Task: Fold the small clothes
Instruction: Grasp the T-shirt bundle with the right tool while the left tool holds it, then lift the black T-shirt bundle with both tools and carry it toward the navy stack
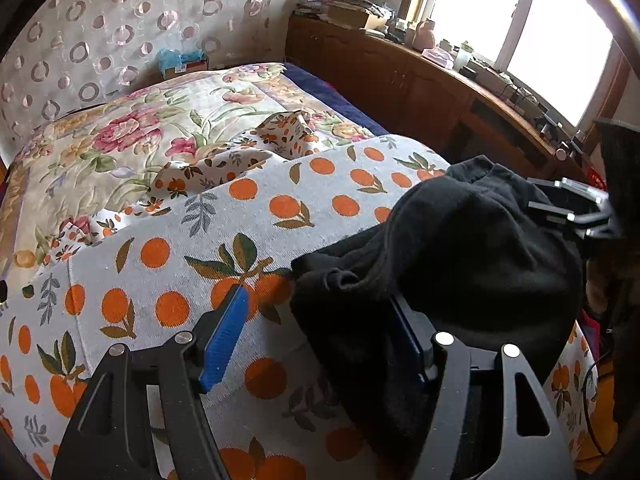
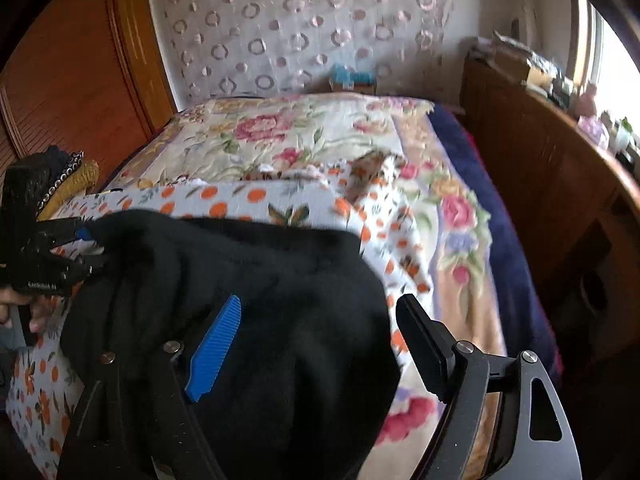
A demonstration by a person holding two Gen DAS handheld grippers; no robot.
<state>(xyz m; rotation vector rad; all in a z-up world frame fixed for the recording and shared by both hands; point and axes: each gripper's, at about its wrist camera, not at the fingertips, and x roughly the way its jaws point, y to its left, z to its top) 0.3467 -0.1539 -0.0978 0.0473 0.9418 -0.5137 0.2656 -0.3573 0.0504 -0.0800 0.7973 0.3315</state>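
the right claw (image 2: 320,320) is wide open, with one blue pad (image 2: 214,350) over a black piece of clothing (image 2: 260,300) and the other black finger (image 2: 424,352) off past its edge. nothing is pinched. the black clothing lies bunched on a white blanket with orange dots (image 2: 224,196) on the bed (image 2: 464,264). the left claw (image 2: 86,246) is at the far left, at the edge of the black clothing; a hand (image 2: 32,316) holds it. a flower cover (image 2: 280,132) lies behind.

One black garment (image 1: 460,248), one orange-print blanket (image 1: 248,216), one floral bedspread (image 1: 120,136), two hand-held grippers: left (image 1: 316,332), right (image 2: 320,328).
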